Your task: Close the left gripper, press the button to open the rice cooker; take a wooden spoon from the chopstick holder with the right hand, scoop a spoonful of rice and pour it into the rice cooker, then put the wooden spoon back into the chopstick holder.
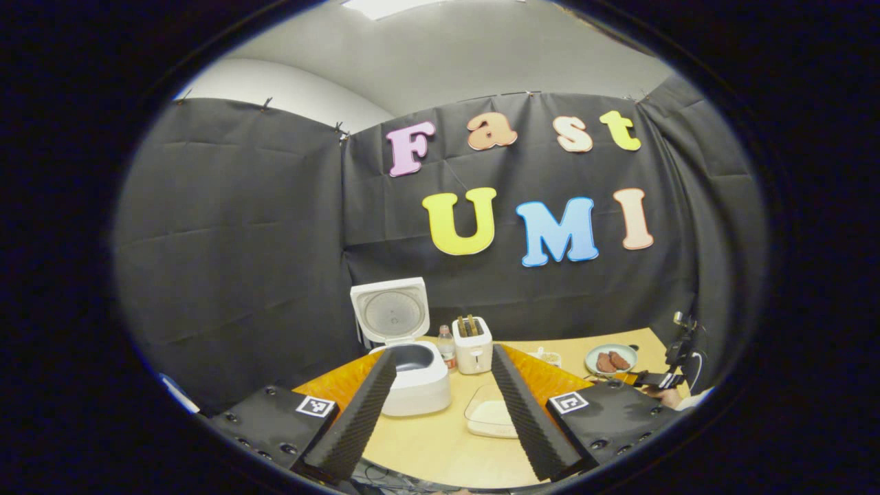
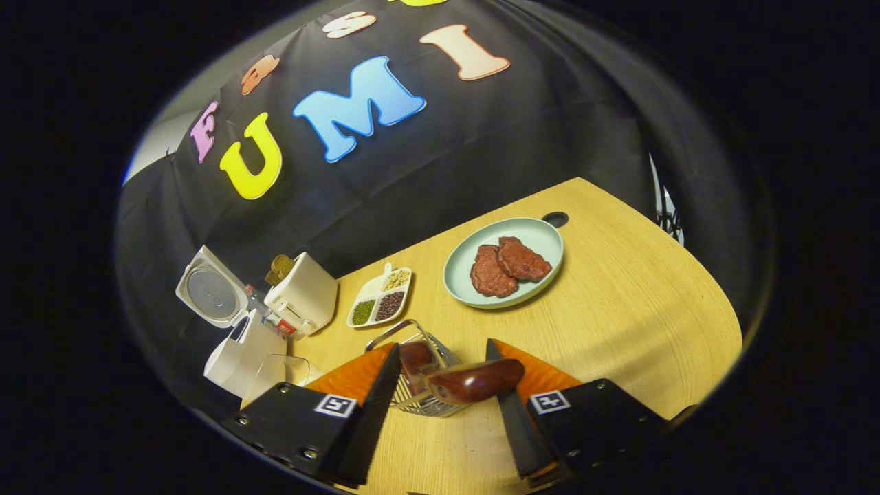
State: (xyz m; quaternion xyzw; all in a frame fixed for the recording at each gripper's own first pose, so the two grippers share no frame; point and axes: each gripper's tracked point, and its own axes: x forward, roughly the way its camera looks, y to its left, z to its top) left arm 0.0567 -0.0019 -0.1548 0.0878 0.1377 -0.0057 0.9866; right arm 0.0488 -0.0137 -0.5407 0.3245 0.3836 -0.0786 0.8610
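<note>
Right claw (image 2: 440, 405) astride wooden spoon (image 2: 474, 381), apart.

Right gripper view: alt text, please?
The right gripper hovers with open jaws around a wooden spoon standing in a wire chopstick holder. Behind, on the wooden table, sit a plate of meat and the open rice cooker.

Bright, even overhead light; soft shadows; sharp centre; fisheye-bent, dim edges.
</note>
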